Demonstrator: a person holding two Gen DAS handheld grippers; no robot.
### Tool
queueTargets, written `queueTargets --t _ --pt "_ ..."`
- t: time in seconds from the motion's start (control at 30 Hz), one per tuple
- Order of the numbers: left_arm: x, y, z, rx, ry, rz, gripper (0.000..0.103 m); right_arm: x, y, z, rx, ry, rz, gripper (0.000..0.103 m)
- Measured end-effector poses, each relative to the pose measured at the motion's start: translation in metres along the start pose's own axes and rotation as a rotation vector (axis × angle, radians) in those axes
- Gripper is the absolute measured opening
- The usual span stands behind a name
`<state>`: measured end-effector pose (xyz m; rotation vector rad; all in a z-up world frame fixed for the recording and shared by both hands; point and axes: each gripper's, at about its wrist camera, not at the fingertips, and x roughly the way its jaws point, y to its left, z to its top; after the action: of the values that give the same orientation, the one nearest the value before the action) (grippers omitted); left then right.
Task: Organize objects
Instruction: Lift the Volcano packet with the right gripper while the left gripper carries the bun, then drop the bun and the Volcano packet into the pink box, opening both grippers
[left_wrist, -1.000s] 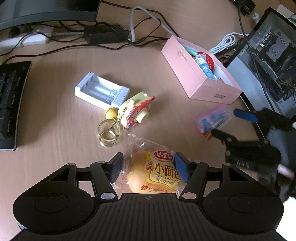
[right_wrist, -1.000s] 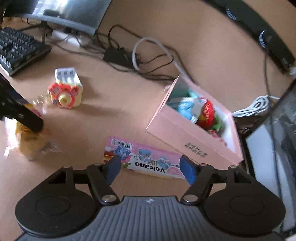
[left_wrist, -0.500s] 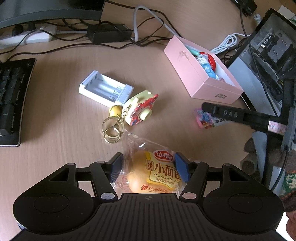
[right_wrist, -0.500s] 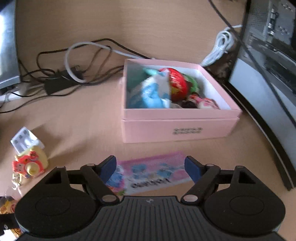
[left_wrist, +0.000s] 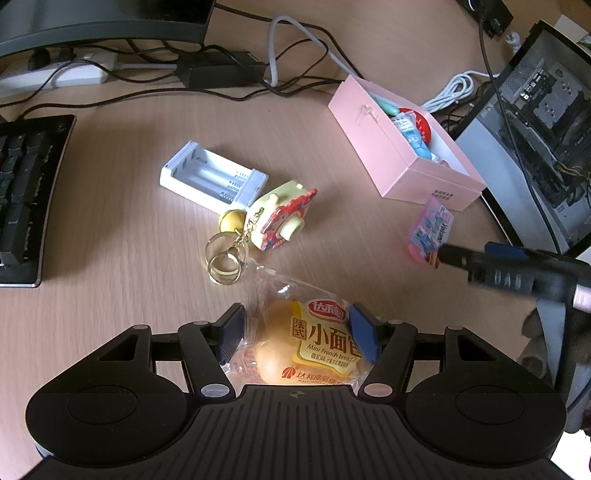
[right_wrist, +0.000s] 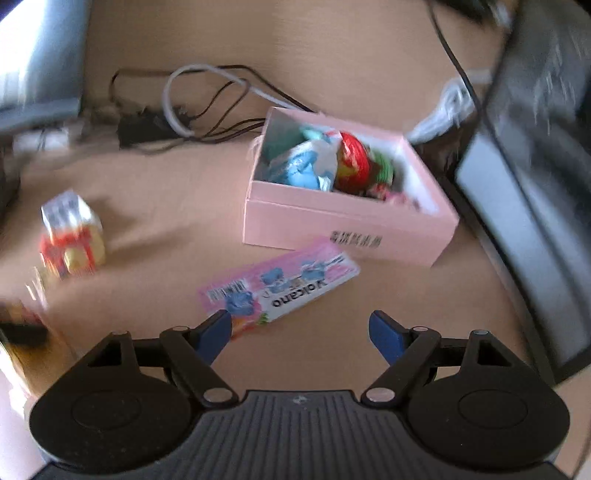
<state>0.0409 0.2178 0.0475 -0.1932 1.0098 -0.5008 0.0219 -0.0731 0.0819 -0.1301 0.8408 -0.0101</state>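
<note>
My left gripper (left_wrist: 297, 330) has its blue pads on both sides of a packaged mini French bread (left_wrist: 314, 343) and is shut on it on the desk. My right gripper (right_wrist: 301, 332) is open and empty just above the desk, with a pink Volcano packet (right_wrist: 280, 290) lying in front of its left finger. The same packet (left_wrist: 430, 232) shows in the left wrist view next to the pink box (left_wrist: 402, 162). The open pink box (right_wrist: 347, 218) holds several wrapped snacks. A red-and-yellow toy camera keychain (left_wrist: 280, 221) lies mid-desk.
A white battery charger (left_wrist: 212, 179) lies beside the keychain's rings (left_wrist: 223, 258). A black keyboard (left_wrist: 26, 199) is at the left. Cables and a power brick (left_wrist: 221, 72) run along the back. A computer case (left_wrist: 546, 155) stands at the right, behind the box.
My right gripper has swung and pulled back; the Volcano packet now lies ahead of its left finger instead of between the fingers. My left gripper stays on the bread.
</note>
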Motion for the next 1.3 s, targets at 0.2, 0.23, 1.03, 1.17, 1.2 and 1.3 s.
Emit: queueTargets --t 0.2,0.23,1.03,1.17,1.2,1.3 --pt "0.000 0.000 0.000 0.008 -0.003 0.005 0.068 0.037 -0.009 0.018 0.281 0.065 0.017 0.088" --pt "0.000 0.000 0.000 0.009 -0.004 0.008 0.068 0.045 -0.007 0.021 0.288 0.073 0.019 0.088" --pt "-0.014 -0.032 -0.006 0.052 -0.004 -0.076 0.055 -0.025 -0.026 -0.032 -0.012 0.071 0.164 0.043" --pt "-0.033 -0.065 0.031 0.046 -0.084 -0.154 0.054 -0.057 -0.055 -0.027 0.025 0.027 0.179 0.043" --pt "-0.039 -0.077 0.046 0.056 -0.117 -0.168 0.054 -0.065 -0.063 -0.024 0.033 0.006 0.177 0.043" --pt "-0.047 -0.114 0.093 0.086 -0.208 -0.208 0.054 -0.083 -0.091 -0.014 0.054 -0.059 0.184 0.043"
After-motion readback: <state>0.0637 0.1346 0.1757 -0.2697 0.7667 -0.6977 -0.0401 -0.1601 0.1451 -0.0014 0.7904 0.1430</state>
